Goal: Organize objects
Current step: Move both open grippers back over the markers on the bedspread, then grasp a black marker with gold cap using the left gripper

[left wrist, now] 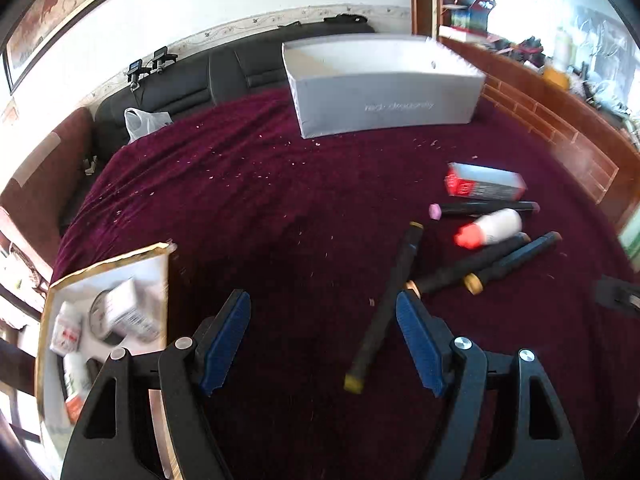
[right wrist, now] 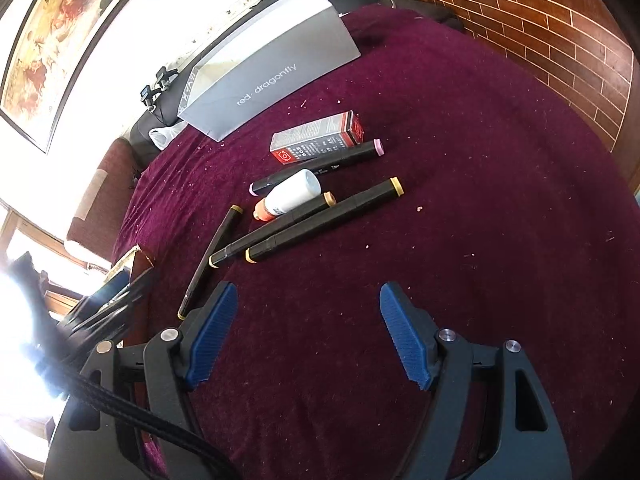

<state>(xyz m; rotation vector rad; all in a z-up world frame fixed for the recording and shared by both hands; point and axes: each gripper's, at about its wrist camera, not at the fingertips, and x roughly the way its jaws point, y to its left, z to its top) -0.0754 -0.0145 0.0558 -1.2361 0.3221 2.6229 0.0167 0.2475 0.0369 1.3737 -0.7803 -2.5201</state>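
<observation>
On the maroon cloth lie several black markers, a white bottle with an orange cap (left wrist: 494, 227) (right wrist: 290, 194) and a red-and-grey carton (left wrist: 484, 182) (right wrist: 318, 136). One marker with yellow caps (left wrist: 384, 308) (right wrist: 210, 260) lies apart, just inside the right finger of my left gripper (left wrist: 323, 312), which is open and empty. My right gripper (right wrist: 307, 304) is open and empty, hovering in front of the marker pile. A grey open box (left wrist: 384, 84) (right wrist: 272, 68) stands at the back.
A gold-rimmed tray (left wrist: 160, 254) with small boxes and bottles sits at the left edge of the cloth. A black sofa (left wrist: 192, 80) with a white plastic bag (left wrist: 142, 122) is behind. A brick-patterned wooden panel (right wrist: 560, 40) runs along the right.
</observation>
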